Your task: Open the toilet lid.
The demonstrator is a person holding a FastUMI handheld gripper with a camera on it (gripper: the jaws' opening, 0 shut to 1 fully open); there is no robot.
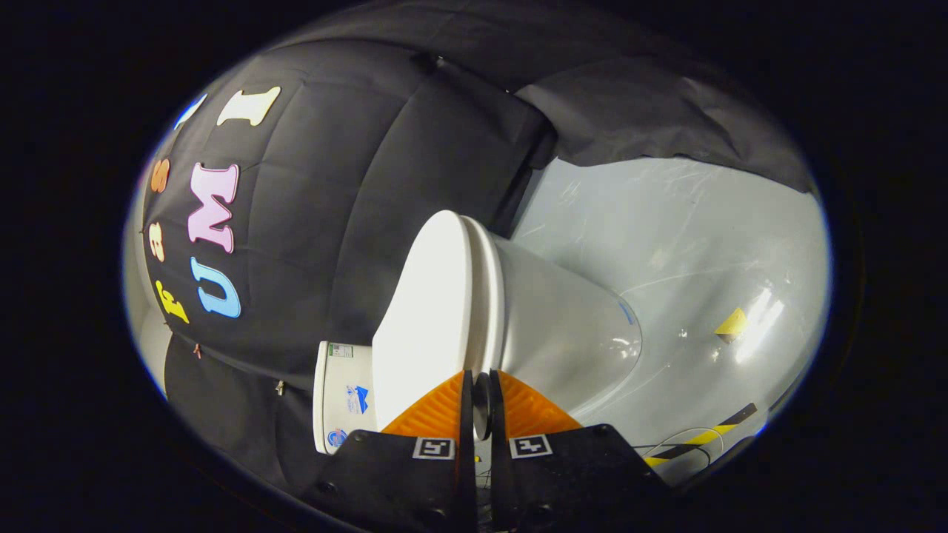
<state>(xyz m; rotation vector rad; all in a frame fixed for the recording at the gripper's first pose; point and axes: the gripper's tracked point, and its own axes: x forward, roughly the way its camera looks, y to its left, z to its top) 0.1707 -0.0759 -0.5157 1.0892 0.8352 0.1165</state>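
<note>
The gripper (478, 391) has its two fingers (437, 411) drawn nearly together, their ribbed, wedge-shaped faces either side of a thin slot. In that slot sits the rim of the toilet lid (429, 296), seen edge-on, and both fingers appear to press on it, one on each face, so the gripper looks clamped on the lid's front edge. Square black-and-white markers sit on the flat plates behind the fingers.

The lid is a smooth, glossy, rounded slab, lying closed against the seat (490, 296), the two forming a thin double band. The whole scene appears rolled on its side. On the seat's far side from the lid swells the toilet bowl (570, 326), a shiny, curved body catching highlights. Behind the lid, at the toilet's hinge end, stands the boxy cistern (344, 392) with small stickers on it.

Beyond the bowl spreads a pale, glossy floor (681, 244), scuffed with faint scratches, carrying a small yellow tape patch (732, 324) and a striped yellow-and-black strip (703, 438). Behind the toilet hangs the soft, creased black cloth wall (355, 185).
</note>
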